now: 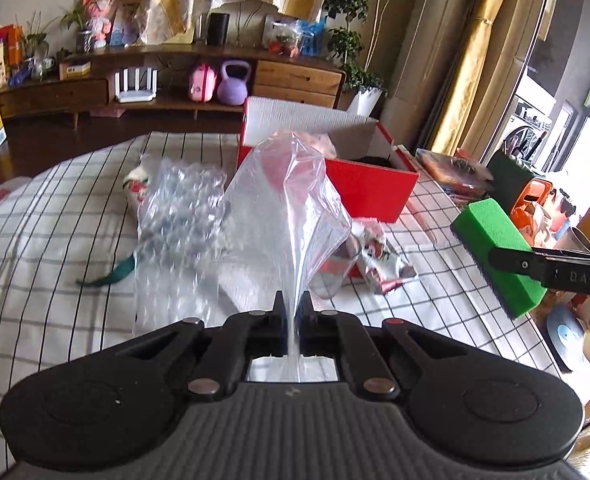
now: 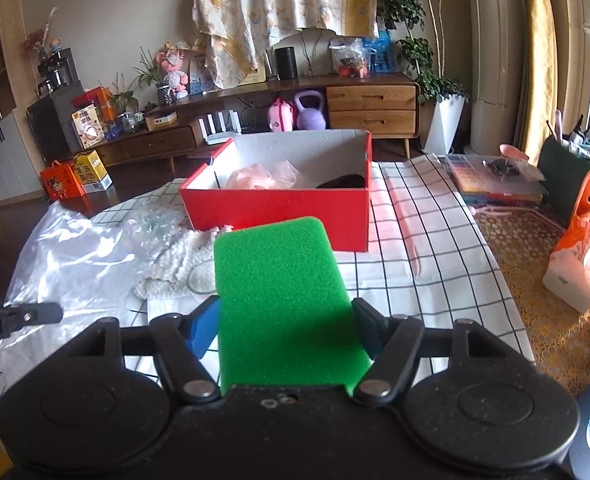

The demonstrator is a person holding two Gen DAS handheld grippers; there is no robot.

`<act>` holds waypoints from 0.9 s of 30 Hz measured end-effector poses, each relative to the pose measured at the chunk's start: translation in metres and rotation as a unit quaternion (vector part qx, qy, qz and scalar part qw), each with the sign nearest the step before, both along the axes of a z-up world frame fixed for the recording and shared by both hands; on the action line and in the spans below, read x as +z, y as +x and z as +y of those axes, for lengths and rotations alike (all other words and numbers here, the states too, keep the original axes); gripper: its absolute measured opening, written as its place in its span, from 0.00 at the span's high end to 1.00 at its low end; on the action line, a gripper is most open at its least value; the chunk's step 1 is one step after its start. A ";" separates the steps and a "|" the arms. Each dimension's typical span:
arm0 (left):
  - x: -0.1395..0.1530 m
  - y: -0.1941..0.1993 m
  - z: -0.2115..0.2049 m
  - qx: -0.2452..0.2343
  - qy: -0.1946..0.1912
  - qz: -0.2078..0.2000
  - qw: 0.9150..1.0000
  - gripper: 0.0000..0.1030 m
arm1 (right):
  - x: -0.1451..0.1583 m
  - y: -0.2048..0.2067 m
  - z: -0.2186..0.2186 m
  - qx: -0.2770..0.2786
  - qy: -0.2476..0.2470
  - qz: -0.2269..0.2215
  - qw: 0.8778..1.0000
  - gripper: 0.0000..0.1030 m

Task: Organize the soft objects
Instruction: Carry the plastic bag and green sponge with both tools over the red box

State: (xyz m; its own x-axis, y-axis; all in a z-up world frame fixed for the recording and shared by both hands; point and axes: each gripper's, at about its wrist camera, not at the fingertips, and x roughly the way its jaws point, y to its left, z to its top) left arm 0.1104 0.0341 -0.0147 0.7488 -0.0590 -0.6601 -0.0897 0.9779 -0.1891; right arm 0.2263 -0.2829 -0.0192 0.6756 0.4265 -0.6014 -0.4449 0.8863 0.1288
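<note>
Clear plastic bag (image 1: 291, 216): hanging crumpled and billowing above the checked tabletop (image 1: 55, 216), its neck pinched together at the bottom.
Green sponge (image 2: 283, 300): a thick foam block with a darker underside, being held flat, pointing toward the box.
Bubble wrap (image 1: 179, 208): lying rumpled on the cloth, left of the bag.
Red box (image 2: 279, 208): standing open, holding something pink, perhaps plastic, and a dark item.
White knit cloth (image 2: 171, 260): lying bunched before the box.
</note>
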 end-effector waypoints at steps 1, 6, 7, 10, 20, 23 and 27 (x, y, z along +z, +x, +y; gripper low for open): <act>0.003 0.005 0.000 -0.001 0.001 -0.002 1.000 0.96 | 0.003 0.001 0.002 0.001 -0.002 -0.003 1.000 0.33; 0.018 0.037 0.000 -0.006 0.004 -0.012 1.000 0.96 | 0.016 0.011 0.016 0.007 -0.009 -0.012 1.000 0.33; 0.022 0.044 -0.001 -0.008 0.008 -0.015 1.000 0.96 | 0.019 0.013 0.020 0.009 -0.010 -0.015 1.000 0.33; 0.034 0.062 -0.003 -0.014 0.016 -0.028 0.999 0.96 | 0.028 0.022 0.029 0.012 -0.013 -0.028 0.999 0.33; 0.065 0.131 -0.006 -0.030 0.043 -0.059 0.997 0.95 | 0.047 0.072 0.049 0.006 -0.017 -0.062 0.998 0.33; 0.067 0.155 -0.004 -0.035 0.040 -0.053 0.997 0.95 | 0.048 0.091 0.050 -0.003 -0.016 -0.064 0.998 0.33; 0.068 0.188 -0.002 -0.043 0.036 -0.041 0.998 0.95 | 0.044 0.119 0.052 -0.012 -0.018 -0.060 0.998 0.33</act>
